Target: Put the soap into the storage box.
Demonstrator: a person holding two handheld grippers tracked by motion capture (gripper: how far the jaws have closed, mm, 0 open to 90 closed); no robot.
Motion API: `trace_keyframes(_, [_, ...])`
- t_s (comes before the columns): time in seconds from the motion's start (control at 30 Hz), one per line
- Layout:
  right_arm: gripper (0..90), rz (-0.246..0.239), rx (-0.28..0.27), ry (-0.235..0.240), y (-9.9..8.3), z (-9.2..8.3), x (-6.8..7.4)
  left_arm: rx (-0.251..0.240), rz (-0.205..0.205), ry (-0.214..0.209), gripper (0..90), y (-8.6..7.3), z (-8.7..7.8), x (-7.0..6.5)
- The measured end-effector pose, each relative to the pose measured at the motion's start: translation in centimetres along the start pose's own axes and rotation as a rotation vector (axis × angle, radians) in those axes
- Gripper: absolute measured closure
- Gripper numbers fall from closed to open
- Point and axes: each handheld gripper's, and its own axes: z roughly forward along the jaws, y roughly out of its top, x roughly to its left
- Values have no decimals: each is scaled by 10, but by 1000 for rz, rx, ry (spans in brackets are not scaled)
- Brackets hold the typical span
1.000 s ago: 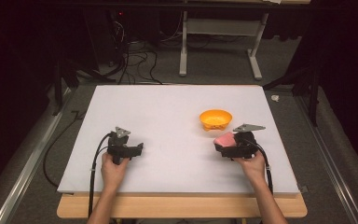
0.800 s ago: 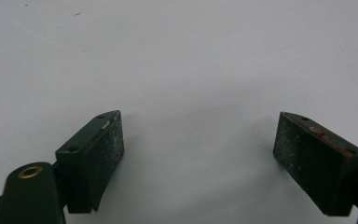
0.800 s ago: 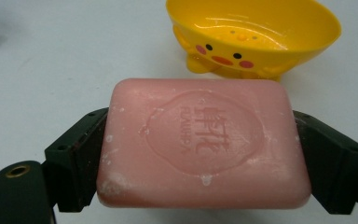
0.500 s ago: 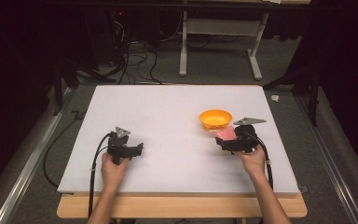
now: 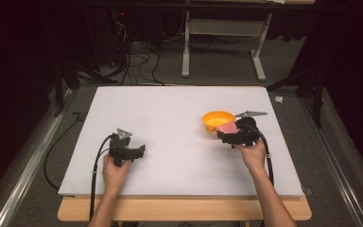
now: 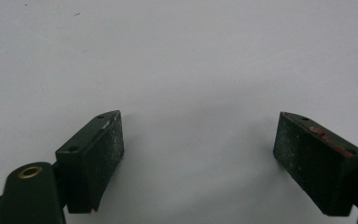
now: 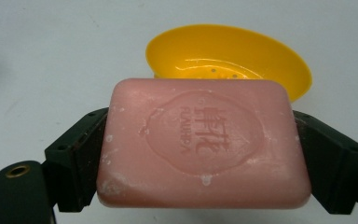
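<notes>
right gripper (image 7: 200, 154) clamped on pink soap bar (image 7: 200, 144) | yellow dish (image 7: 233, 53) just ahead | left gripper (image 6: 198, 154) jaws apart, nothing between

A white table (image 5: 170, 118) carries a yellow dish (image 5: 218, 119).

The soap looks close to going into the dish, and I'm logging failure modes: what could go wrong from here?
1. The pink soap is held only by its ends in the right claw, so it might slip.
2. The yellow dish sits loose on the table; a nudge could push or tip it.
</notes>
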Motion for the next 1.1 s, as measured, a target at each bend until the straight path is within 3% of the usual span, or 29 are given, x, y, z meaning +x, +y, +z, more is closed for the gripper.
trace_keyframes(0.43, [135,12,9,1,16,8,-2,-2,-1,1,166,0,0,0])
trace_keyframes(0.87, [135,0,50,-14,36,22,-2,-2,-1,1,166,0,0,0])
trace_keyframes(1.1, [135,31,67,-19,45,33,-4,-2,-1,1,166,0,0,0])
